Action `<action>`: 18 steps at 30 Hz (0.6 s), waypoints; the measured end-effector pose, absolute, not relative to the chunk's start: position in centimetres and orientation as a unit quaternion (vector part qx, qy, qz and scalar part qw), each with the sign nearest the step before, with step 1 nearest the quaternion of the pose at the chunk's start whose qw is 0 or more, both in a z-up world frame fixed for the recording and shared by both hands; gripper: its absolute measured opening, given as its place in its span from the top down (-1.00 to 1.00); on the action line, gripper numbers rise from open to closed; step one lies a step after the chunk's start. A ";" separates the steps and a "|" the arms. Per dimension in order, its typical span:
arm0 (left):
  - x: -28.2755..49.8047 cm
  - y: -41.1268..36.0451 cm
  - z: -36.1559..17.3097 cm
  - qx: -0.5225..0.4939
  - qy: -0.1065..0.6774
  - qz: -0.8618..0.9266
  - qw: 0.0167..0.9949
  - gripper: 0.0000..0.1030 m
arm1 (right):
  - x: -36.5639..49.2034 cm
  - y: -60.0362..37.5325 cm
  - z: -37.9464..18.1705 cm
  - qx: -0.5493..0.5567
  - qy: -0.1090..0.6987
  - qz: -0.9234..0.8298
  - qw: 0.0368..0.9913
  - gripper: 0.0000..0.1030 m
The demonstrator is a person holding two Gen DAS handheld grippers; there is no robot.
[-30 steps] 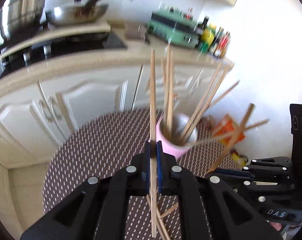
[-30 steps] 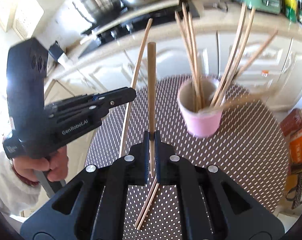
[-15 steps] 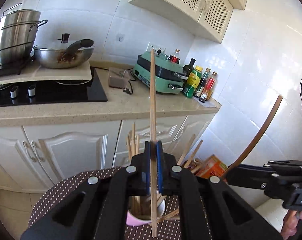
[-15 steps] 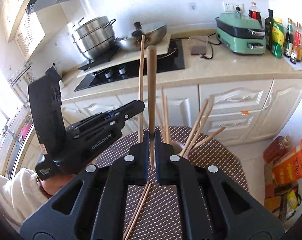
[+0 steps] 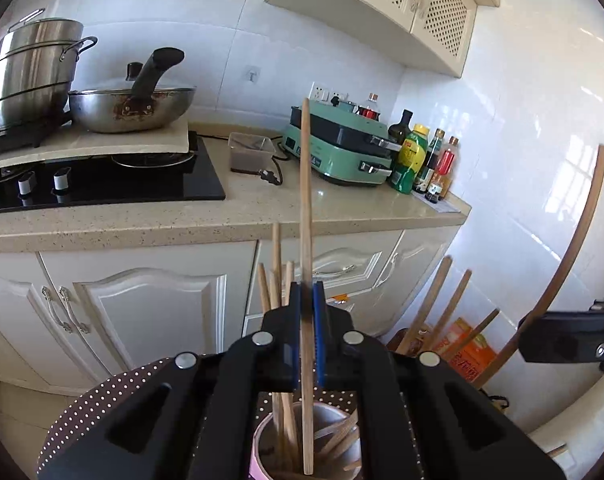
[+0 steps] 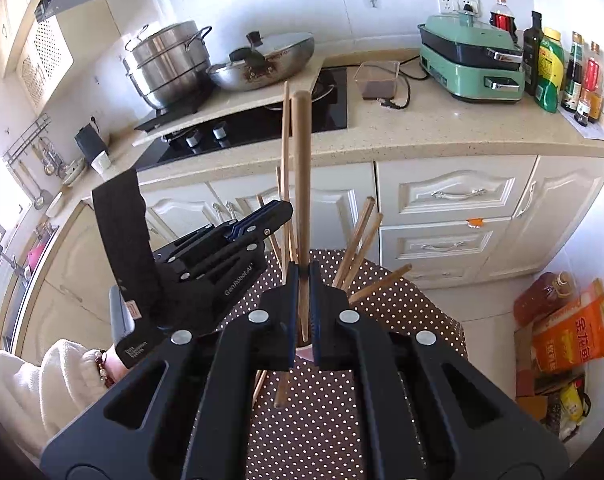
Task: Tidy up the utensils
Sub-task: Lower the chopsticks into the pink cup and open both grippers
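My left gripper [image 5: 306, 292] is shut on a pale wooden chopstick [image 5: 305, 200] that stands upright. Its lower end shows inside the mouth of the pink cup [image 5: 257, 456], which holds several other chopsticks [image 5: 279, 280]. My right gripper [image 6: 302, 276] is shut on a thicker brown chopstick [image 6: 302, 168], also upright, just above the cup. Only a sliver of the cup's rim [image 6: 305, 354] shows behind the jaws. In the right wrist view the left gripper [image 6: 279, 210] is close on the left with its thin chopstick [image 6: 285, 132]. The right gripper [image 5: 530, 332] appears at the left view's right edge.
The cup stands on a round table with a brown dotted cloth [image 6: 402, 312]; loose chopsticks [image 6: 281, 392] lie on it. Behind is a kitchen counter [image 5: 261, 216] with hob, wok [image 5: 129, 108], steel pot [image 5: 29, 76], green grill [image 5: 342, 148] and bottles. Boxes [image 6: 570, 332] sit on the floor.
Both grippers have risen and tipped upward, so the counter fills the views. The left gripper's chopstick has come over the cup, and the right one has closed in above it.
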State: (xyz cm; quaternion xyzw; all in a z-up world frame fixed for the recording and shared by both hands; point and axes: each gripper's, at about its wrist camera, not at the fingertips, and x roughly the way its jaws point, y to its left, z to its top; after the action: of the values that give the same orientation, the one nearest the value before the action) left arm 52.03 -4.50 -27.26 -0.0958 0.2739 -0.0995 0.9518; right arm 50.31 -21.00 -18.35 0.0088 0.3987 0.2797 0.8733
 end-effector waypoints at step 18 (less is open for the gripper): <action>47.7 -4.3 -30.4 -0.056 0.318 -0.097 0.941 0.88 | 50.1 -20.0 -21.8 -0.017 0.424 0.285 0.859 0.89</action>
State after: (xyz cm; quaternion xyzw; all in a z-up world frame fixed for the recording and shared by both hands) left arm 47.73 -4.35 -30.40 -0.0561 0.3179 -0.0969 0.9415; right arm 50.11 -19.99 -21.82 -0.0169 0.4245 0.2853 0.8592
